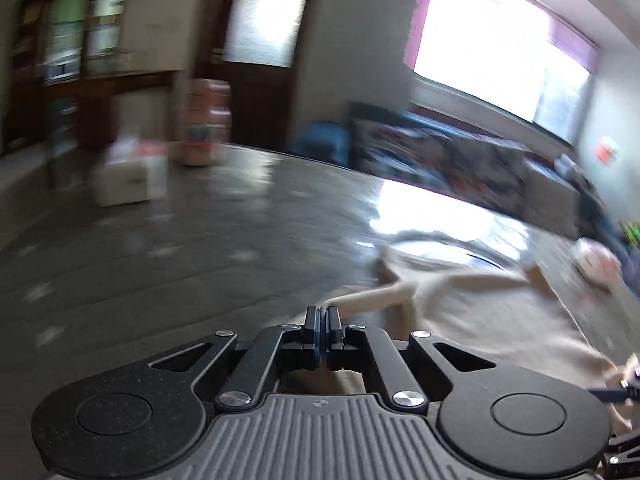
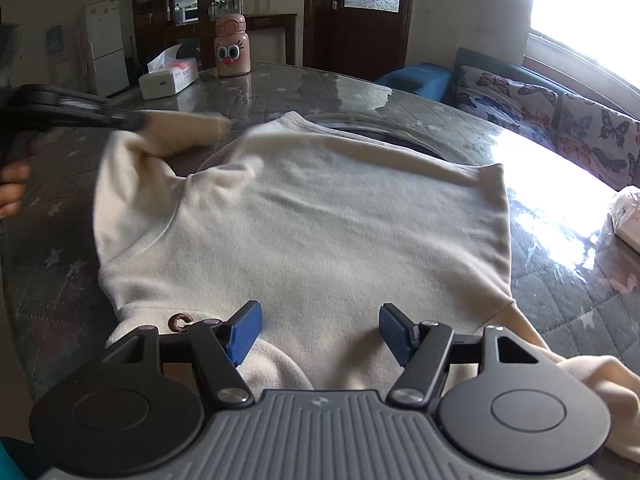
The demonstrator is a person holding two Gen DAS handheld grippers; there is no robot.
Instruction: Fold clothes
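On dark quilted star-print bench, cream fleece sweater spread flat for folding. Sleeve cuff at 10 o'clock pinched by left gripper, fingers closed on it, lifted for fold-in. Right gripper held at 6 o'clock over hem, fingers wide, nothing gripped.

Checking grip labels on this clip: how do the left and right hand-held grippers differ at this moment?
1. The left hand-held gripper is shut; the right hand-held gripper stands open.
2. The left pinches a sleeve of the cream sweater; the right has nothing between its pads.
3. The left holds its sleeve lifted off the table; the right sits over the sweater's near part.

Both share the same black build with blue pads.
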